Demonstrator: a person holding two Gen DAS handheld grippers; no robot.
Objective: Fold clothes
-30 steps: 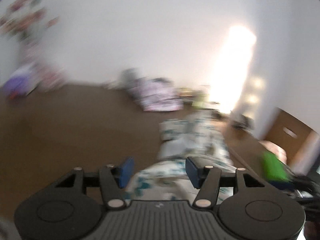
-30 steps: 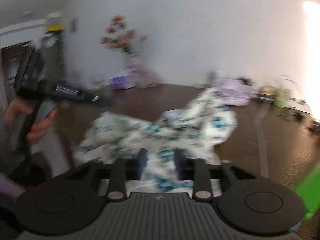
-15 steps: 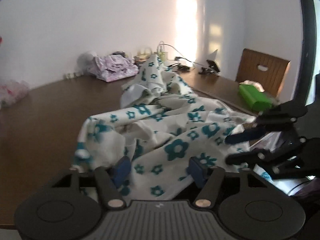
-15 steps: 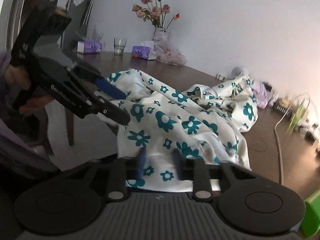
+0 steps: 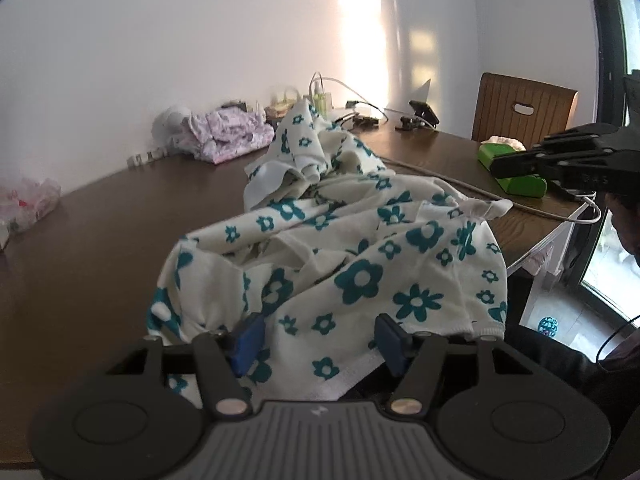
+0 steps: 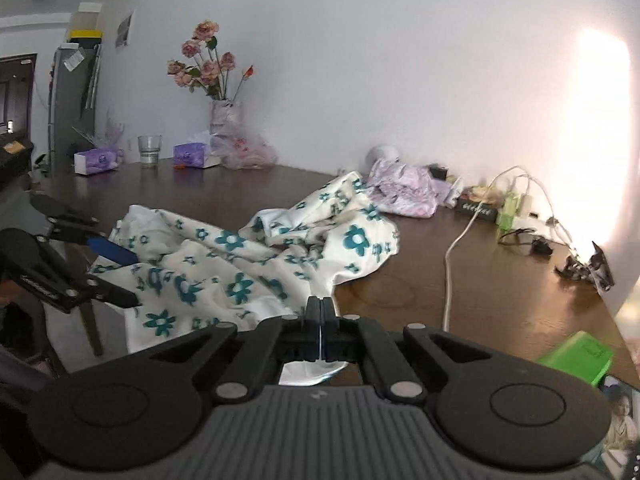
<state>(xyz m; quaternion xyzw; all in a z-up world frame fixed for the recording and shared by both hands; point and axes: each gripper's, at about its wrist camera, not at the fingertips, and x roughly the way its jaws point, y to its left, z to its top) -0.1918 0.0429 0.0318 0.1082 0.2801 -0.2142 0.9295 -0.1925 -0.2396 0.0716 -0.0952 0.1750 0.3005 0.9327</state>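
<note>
A white garment with teal flowers (image 5: pixel 360 276) lies crumpled on the dark wooden table (image 5: pixel 100 240), its near part hanging over the table's edge. My left gripper (image 5: pixel 319 340) is open, and the hanging cloth sits between its blue pads (image 5: pixel 248 338). In the right wrist view the garment (image 6: pixel 240 256) spreads to the left, and my right gripper (image 6: pixel 321 308) is shut on its near edge, with white cloth showing just below the fingers. The left gripper (image 6: pixel 132 280) appears at the far left, the right gripper (image 5: pixel 496 166) at the far right.
A purple patterned cloth (image 6: pixel 404 188) lies by the wall. A white cable (image 6: pixel 452 264) runs across the table toward chargers at the back. A green box (image 5: pixel 516 176) and a wooden chair (image 5: pixel 524 108) are at the right end. A vase of flowers (image 6: pixel 224 120) and a glass (image 6: pixel 149 150) stand far left.
Both grippers swung in to the garment's near edge. The right gripper, open half a second ago, has shut on the cloth. The left stays open.
</note>
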